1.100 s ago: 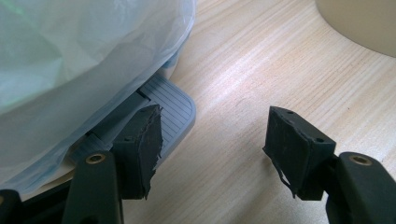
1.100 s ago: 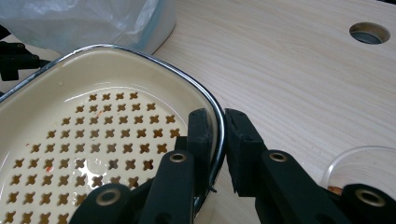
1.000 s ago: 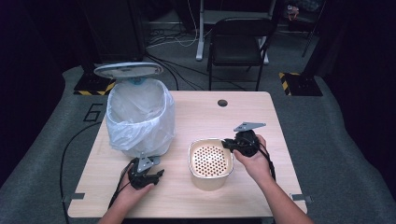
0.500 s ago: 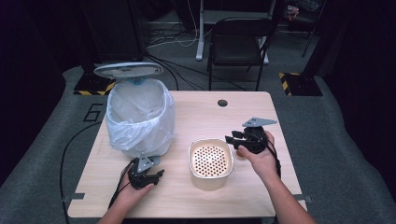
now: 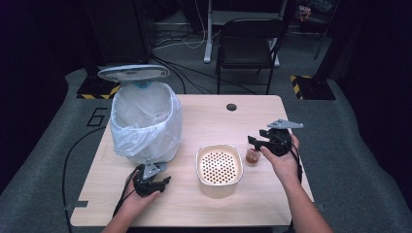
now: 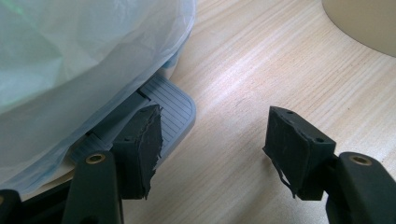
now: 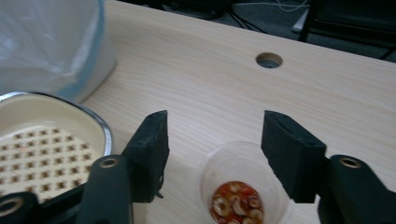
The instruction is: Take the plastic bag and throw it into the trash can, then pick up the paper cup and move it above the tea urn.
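High view: one wooden bench [image 5: 204, 121]; one lined bin [image 5: 145, 124]; one perforated bowl [image 5: 219, 165] right of bin; one clear cup [image 5: 252, 155] right of bowl. Right hand-held gripper [image 5: 257, 142] above cup; left hand-held gripper [image 5: 158, 183] before bin.

Left gripper view: jaws spread, empty, beside one bin pedal [image 6: 163, 109].

Right gripper view: jaws released, wide, straddling cup [image 7: 238, 191] without contact; cereal inside.

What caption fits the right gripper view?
Open right claw poised over a clear cup of food scraps beside the perforated bowl.
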Tool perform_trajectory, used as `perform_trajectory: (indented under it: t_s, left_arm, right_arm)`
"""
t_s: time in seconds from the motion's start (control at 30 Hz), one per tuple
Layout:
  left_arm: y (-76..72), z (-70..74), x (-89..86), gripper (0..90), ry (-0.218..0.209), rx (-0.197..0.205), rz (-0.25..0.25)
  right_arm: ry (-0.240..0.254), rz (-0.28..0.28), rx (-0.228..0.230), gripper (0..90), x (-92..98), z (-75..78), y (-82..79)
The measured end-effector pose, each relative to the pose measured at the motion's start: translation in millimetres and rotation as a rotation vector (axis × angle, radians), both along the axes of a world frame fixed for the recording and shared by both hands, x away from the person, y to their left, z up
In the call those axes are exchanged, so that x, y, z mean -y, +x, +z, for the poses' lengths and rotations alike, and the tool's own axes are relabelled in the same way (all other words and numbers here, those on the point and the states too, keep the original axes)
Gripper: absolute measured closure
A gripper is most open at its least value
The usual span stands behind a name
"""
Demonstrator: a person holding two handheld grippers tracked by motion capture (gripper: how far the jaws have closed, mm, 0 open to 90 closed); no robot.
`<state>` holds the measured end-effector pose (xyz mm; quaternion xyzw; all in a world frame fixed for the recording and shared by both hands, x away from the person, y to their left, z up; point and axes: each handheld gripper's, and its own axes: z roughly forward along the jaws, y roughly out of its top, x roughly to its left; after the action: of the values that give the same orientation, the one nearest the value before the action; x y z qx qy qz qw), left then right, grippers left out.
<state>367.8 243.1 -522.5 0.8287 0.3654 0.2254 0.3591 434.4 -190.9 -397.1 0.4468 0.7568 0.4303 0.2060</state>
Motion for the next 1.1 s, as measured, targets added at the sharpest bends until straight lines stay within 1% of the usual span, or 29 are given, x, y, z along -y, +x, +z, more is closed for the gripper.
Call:
perform_trajectory:
  t_s: [0.07, 0.13, 0.23, 0.27, 0.3, 0.33, 0.37, 0.4, 0.43, 0.5, 0.53, 0.57, 0.67, 0.73, 0.77, 0.83, 0.87, 0.93, 1.03, 1.07, 1.1]
  left_arm:
    - [-0.1, 0.4, -0.1, 36.6, 0.003, -0.004, -0.002]
    - [0.0, 0.2, -0.2, 36.6, 0.001, -0.003, 0.0]
    - [-0.1, 0.2, -0.2, 36.5, 0.001, -0.004, 0.0]
    - [0.0, -0.2, -0.1, 36.6, -0.003, 0.001, 0.002]
    - [0.1, -0.4, 0.1, 36.5, -0.006, 0.004, 0.004]
    - [0.0, -0.1, -0.1, 36.5, -0.007, -0.002, 0.004]
    - [0.7, 0.5, -1.0, 36.6, 0.008, 0.006, -0.004]
    - [0.6, 0.4, -0.9, 36.5, 0.007, 0.005, -0.002]
    - [0.7, 0.5, -0.9, 36.5, 0.007, 0.005, -0.002]
    - [0.8, 0.8, -1.2, 36.5, 0.006, 0.0, -0.003]
    - [0.9, 0.9, -1.4, 36.6, 0.005, -0.002, -0.004]
    - [0.8, 0.8, -1.3, 36.6, 0.006, 0.0, -0.004]
    - [0.6, 0.4, -0.8, 36.5, 0.006, 0.006, -0.001]
    - [0.6, 0.4, -1.0, 36.5, 0.004, 0.005, -0.001]
    - [0.6, 0.8, -1.1, 36.5, 0.006, 0.0, -0.002]
    - [0.6, 0.4, -0.8, 36.6, 0.004, 0.004, 0.001]
    - [-0.2, -0.4, 0.3, 36.6, -0.008, 0.002, 0.01]
    - [-0.3, 0.1, 0.1, 36.6, -0.001, -0.003, 0.004]
    - [-0.3, 0.0, 0.0, 36.5, -0.006, -0.004, 0.007]
    - [-0.2, -0.3, -0.2, 36.5, -0.01, -0.002, 0.007]
    - [0.4, 0.4, -1.3, 36.6, 0.002, 0.002, 0.0]
  right_arm:
    - [-0.011, -0.022, -0.006, 34.7, 5.3, -5.8, 2.4]
    - [-0.001, -0.023, -0.009, 32.0, 9.3, -11.1, 3.6]
    - [-0.002, -0.039, -0.01, 23.3, 13.0, -17.5, 5.0]
    - [-0.012, -0.043, -0.008, 20.8, 13.8, -18.5, 5.4]
    - [-0.007, -0.05, -0.014, 17.6, 13.9, -20.0, 6.1]
    - [-0.017, -0.046, -0.01, 15.4, 14.9, -20.9, 7.0]
    - [-0.018, -0.051, -0.012, 14.1, 15.1, -21.9, 7.7]
    - [-0.021, -0.053, -0.015, 13.7, 15.2, -22.8, 8.5]
    - [-0.016, -0.056, -0.019, 11.5, 14.4, -23.5, 8.9]
    - [-0.031, -0.063, -0.015, 5.0, 13.6, -25.5, 10.0]
    - [-0.039, -0.069, -0.012, 3.3, 13.2, -26.6, 10.7]
    - [-0.035, -0.071, -0.015, 2.7, 12.9, -27.8, 10.9]
    - [-0.018, -0.053, -0.025, 0.8, 11.4, -32.8, 10.8]
    - [-0.022, -0.054, -0.043, 0.0, 6.5, -35.7, 9.9]
    - [-0.036, -0.05, -0.038, 0.0, 5.2, -36.6, 9.8]
    - [-0.036, -0.047, -0.029, 0.0, 2.5, -39.3, 9.2]
    - [-0.033, -0.054, -0.037, 0.0, 1.2, -41.0, 9.4]
    - [-0.039, -0.052, -0.05, 0.0, 0.2, -45.2, 11.7]
    - [-0.04, -0.058, -0.066, 0.0, -0.9, -51.9, 13.3]
    - [-0.042, -0.063, -0.063, 0.1, -1.0, -53.8, 13.5]
    - [-0.046, -0.072, -0.065, 0.7, -1.8, -55.1, 13.5]
